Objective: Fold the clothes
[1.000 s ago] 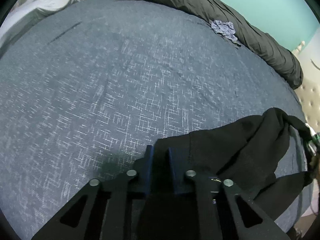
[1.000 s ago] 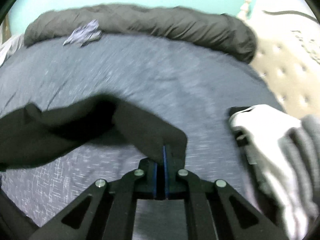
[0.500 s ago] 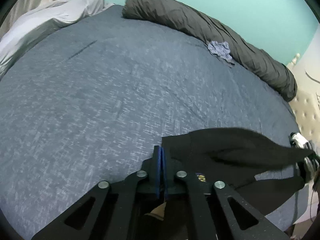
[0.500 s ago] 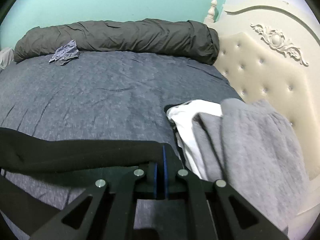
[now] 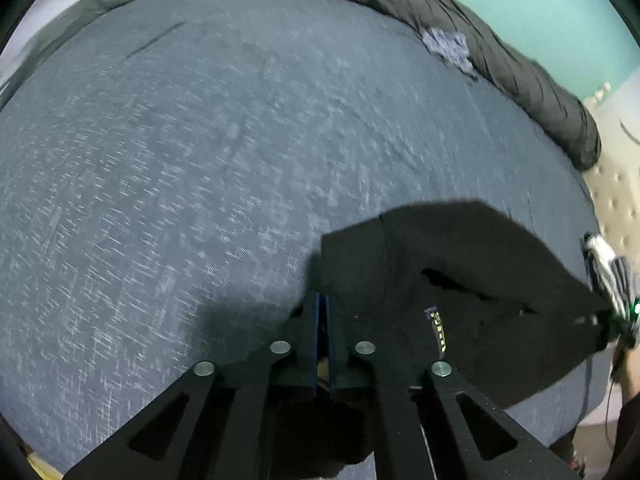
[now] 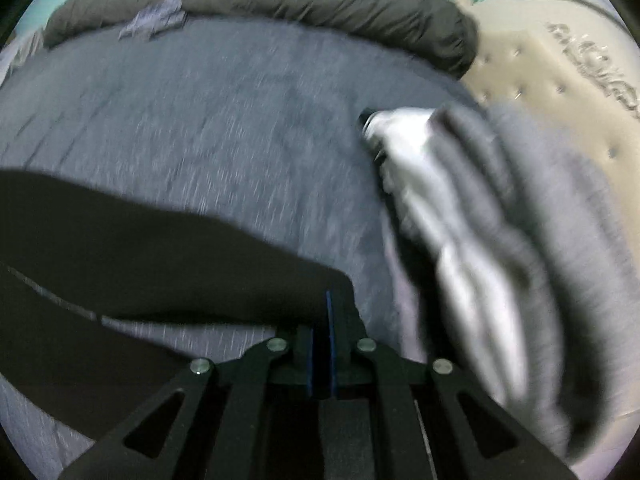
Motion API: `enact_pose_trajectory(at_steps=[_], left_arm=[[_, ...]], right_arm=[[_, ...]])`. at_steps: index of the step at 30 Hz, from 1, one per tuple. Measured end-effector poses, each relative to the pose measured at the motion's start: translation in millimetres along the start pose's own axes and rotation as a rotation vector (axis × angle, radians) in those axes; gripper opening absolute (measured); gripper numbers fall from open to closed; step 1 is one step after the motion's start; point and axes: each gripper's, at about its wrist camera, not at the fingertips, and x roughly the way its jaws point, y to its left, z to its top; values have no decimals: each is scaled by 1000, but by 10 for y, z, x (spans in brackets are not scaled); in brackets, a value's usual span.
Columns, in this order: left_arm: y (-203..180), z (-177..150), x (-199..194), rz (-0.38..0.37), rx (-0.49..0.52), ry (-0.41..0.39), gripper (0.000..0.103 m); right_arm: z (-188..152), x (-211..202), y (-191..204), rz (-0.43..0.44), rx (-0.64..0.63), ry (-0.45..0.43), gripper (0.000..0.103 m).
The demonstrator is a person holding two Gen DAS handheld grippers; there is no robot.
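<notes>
Since half a second back both grippers dropped lower toward the bed (image 5: 200,160). Left gripper (image 5: 322,304) and right gripper (image 6: 322,312) are each pinched tight on a corner of the black garment (image 5: 460,264), stretched between them over the sheet beside the grey pile (image 6: 520,220).

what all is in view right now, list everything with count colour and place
black garment: 1, black, near edge of bed, stretched between both tools
bed cover: 1, blue-grey, across the bed
rolled blanket: 1, dark grey, along far edge by the wall
small cloth: 1, lilac-blue, crumpled against the blanket
clothes pile: 1, grey and white, near headboard
headboard: 1, cream, tufted, right side
wall: teal, behind bed
left tool: 1, black, shut on garment
right tool: 1, black, shut on garment
</notes>
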Motion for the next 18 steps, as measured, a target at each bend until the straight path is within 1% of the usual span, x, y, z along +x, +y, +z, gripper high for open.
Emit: enact_pose_trajectory(at_steps=[1, 2, 3, 4, 5, 6, 9, 11, 13, 15, 18], left_arm=[[10, 12, 4, 4, -2, -2, 21], [20, 44, -15, 4, -7, -16, 31], [29, 75, -34, 5, -12, -29, 36], [39, 107, -53, 6, -17, -43, 36], [45, 144, -59, 5, -21, -51, 36], [46, 186, -49, 1, -23, -51, 36], [34, 289, 28, -7, -28, -44, 37], [16, 337, 112, -8, -29, -35, 37], [7, 352, 203, -24, -39, -20, 39], [18, 344, 287, -46, -70, -3, 39], [42, 324, 385, -94, -113, 28, 39]], right_arm=[[-32, -10, 2, 6, 3, -5, 8], [-63, -21, 3, 13, 7, -9, 10], [-73, -53, -16, 26, 23, -17, 16], [-84, -113, -31, 45, 32, -31, 25], [-95, -173, -45, 65, 41, -45, 28], [-105, -234, -59, 84, 50, -59, 30], [-119, -509, -58, 113, 44, -129, 31], [-69, -643, -4, 138, 40, -173, 36], [16, -652, 99, 184, 49, -186, 46], [137, -589, 254, 244, 67, -185, 49], [324, -428, 619, 341, 99, -181, 55]])
